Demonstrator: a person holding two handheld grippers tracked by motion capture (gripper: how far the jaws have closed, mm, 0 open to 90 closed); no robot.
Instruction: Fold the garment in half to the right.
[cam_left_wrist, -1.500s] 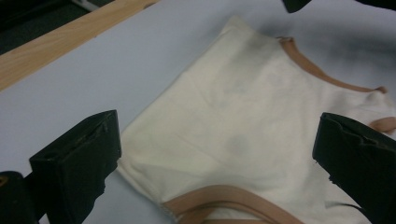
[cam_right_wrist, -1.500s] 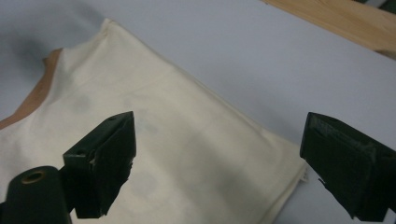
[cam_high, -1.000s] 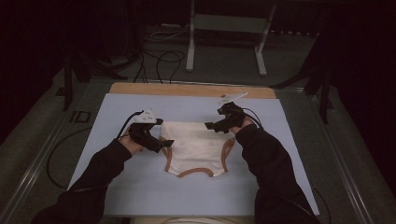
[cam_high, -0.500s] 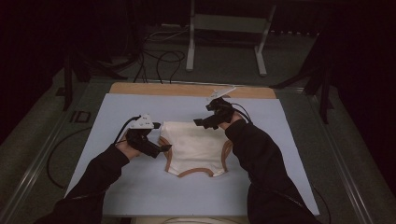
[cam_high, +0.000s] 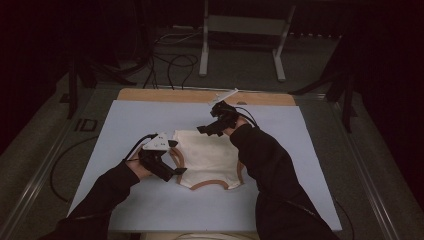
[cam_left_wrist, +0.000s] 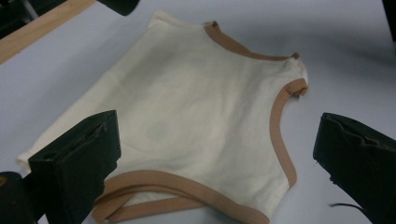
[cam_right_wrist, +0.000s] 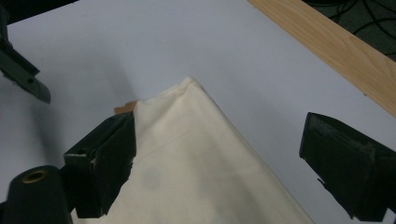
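The left gripper (cam_high: 175, 157) is held with its 2 black jaws spread wide at the left edge of a cream garment (cam_high: 207, 157), nothing being gripped, while the right gripper (cam_high: 207, 129) is poised just as wide over the garment's far corner. The garment, trimmed in tan binding (cam_left_wrist: 280, 126), is laid flat near the middle of a pale blue mat (cam_high: 125, 125), its trimmed openings turned toward the person. The mat is spread over a table whose wooden edge (cam_high: 165, 95) is seen along the far side.
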